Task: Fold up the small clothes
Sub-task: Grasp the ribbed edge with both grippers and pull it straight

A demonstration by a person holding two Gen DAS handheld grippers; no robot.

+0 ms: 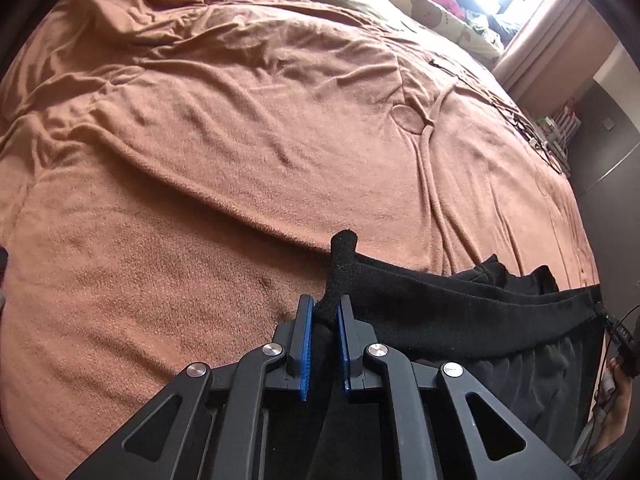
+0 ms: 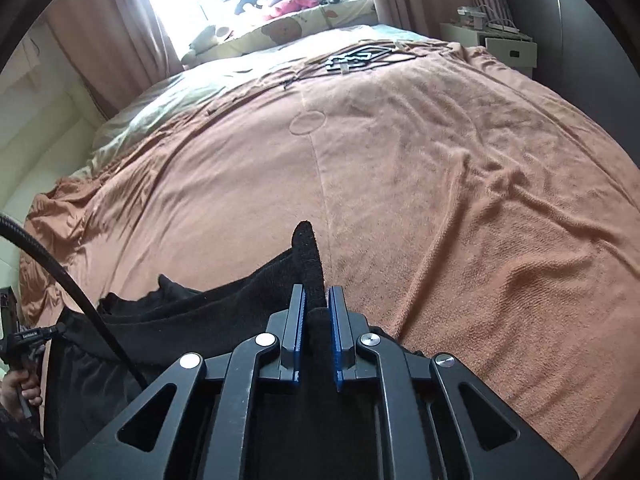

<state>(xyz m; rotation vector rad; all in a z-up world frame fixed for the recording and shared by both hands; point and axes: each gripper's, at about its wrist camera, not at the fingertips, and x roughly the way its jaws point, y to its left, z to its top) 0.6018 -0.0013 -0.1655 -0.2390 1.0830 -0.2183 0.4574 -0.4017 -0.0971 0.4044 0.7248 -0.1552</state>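
Note:
A black garment (image 1: 460, 304) hangs stretched between both grippers above a bed covered by a brown blanket (image 1: 200, 152). My left gripper (image 1: 325, 307) is shut on one corner of it, and a tip of black cloth sticks up past the blue pads. The cloth's upper edge runs off to the right toward the other hand. In the right wrist view my right gripper (image 2: 317, 297) is shut on the opposite corner of the black garment (image 2: 192, 316), whose edge runs left. The lower part of the garment hangs out of sight below the grippers.
The brown blanket (image 2: 440, 184) is wrinkled and spreads across the bed. Black flat parts (image 2: 356, 58) lie at its far end, near a patterned pillow (image 2: 280, 30) and a bright window. A white bedside cabinet (image 2: 508, 50) stands at the far right. A hand (image 2: 24, 390) shows at the left edge.

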